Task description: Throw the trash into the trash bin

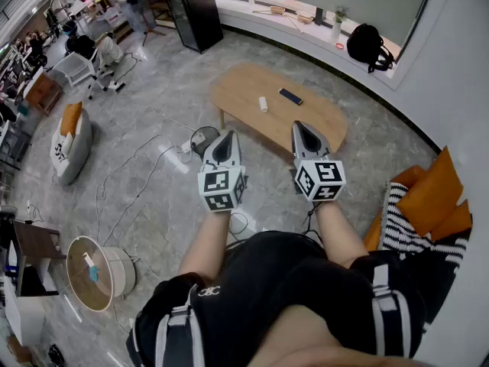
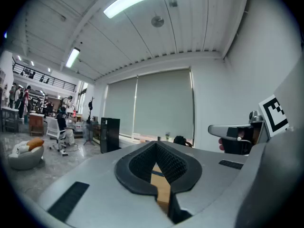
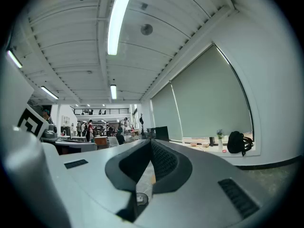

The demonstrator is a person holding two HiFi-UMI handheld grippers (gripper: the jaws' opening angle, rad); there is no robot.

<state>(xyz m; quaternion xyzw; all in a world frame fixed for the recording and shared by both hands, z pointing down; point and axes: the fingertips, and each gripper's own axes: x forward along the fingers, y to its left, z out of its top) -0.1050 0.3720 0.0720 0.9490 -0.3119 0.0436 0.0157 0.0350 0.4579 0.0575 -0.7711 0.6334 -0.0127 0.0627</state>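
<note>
Wood table [image 1: 244, 82] sits dead ahead of both tools. Step in hand looks like the approach, nothing picked up yet. Left gripper [image 1: 228, 138] and right gripper [image 1: 300, 128] are both clenched and empty, level, side by side. Trash is probably the white scrap [image 1: 263, 104] on the tabletop, ahead of and between the two tips. Dark flat gadget [image 1: 290, 96] lies near it, toward the right tool. Trash bin [image 1: 203, 138] is on the floor just off the left tool's tip. Next: unclench one tool, reach forward and down over the scrap. Count: two grippers, one scrap, one gadget, one bin, one table.

Wooden table [image 1: 241, 90]: white item [image 1: 263, 104], dark device [image 1: 290, 96]
</note>
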